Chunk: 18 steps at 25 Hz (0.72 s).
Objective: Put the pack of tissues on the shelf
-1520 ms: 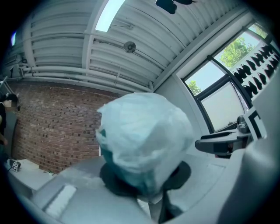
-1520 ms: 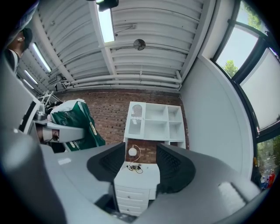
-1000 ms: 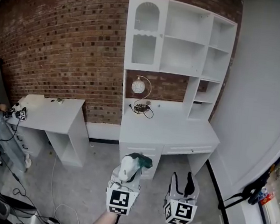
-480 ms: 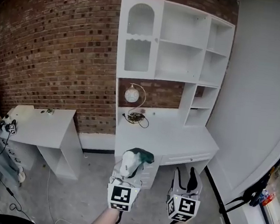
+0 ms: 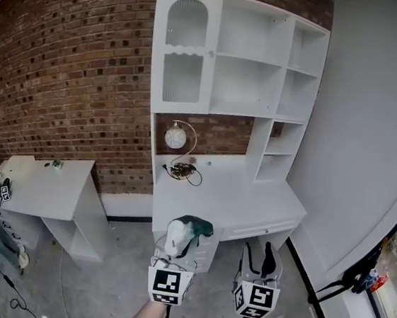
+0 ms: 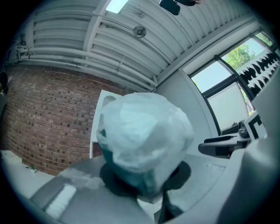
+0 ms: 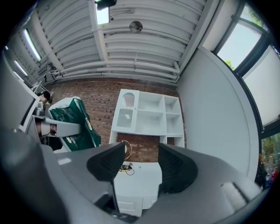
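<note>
Left tool [image 5: 177,248]: jaws clamped on the pack of tissues [image 5: 189,231]. The wrapper is white with a dark green end, and the pack sticks up and forward out of the jaws. It is held in the air, short of the front edge of the white table [image 5: 251,200] and not touching it. In the left gripper view the pack fills the middle, with the dark pads pressed on its lower part.

Right tool [image 5: 259,253]: level with the left one and close beside it. Its jaws are apart with nothing between them; the right gripper view shows the table top through the gap.

White shelf unit [image 5: 252,61]: stands along the table's back edge, against the brick wall [image 5: 66,68]. It has open compartments and an arched panelled door [image 5: 184,46] at its left.

Under the shelf unit, at the table's back left corner: a globe lamp [image 5: 175,138] with a tangle of cable [image 5: 181,170] just beside it.

A smaller white side table [image 5: 38,186] stands further left along the wall.
</note>
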Available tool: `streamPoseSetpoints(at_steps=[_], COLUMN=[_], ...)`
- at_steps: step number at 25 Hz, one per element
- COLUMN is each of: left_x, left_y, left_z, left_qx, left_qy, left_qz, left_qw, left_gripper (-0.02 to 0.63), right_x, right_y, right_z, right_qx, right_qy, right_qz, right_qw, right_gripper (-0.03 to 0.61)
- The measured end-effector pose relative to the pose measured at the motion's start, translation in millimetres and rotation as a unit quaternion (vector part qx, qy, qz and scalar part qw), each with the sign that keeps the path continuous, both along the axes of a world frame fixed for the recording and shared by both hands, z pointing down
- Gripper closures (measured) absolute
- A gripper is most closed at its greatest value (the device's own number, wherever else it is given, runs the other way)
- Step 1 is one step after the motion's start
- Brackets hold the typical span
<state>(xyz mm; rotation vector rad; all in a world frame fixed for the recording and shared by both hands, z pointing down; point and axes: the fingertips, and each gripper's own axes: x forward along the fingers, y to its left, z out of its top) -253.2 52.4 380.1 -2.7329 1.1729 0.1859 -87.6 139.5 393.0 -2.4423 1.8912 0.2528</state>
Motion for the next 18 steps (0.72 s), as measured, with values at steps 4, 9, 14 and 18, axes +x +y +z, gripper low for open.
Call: streamPoseSetpoints(at_steps=[4,9,14,18], left_x=[22,60,97,120], left_y=[-18,-36,-50,-59], left_z=[5,-1,-17,-22], left_qx=[-0.006,0.001,0.013,0.019], left_qy=[-0.003,0.001,0.011,0.01], left_qz=[-0.01,-0.026,-0.044,-0.062], left_qw=[0.9999,0.9996,0.9989,0.9978], left_gripper=[0.514,0.514,0.514,0.514], right_x=[24,66,109,135], right_y=[-18,-43,-65,-82], right_z=[8,4,-16,-20], right_qx=[-0.01,-0.008,0.009,0.012], right_qy=[-0.002,-0.002,0.002,0.002], right_qz=[-0.008,-0.025,-0.043,-0.061], right_qw=[1.0,1.0,0.999,0.998], right_gripper=[0.348,0.348,0.348,0.348])
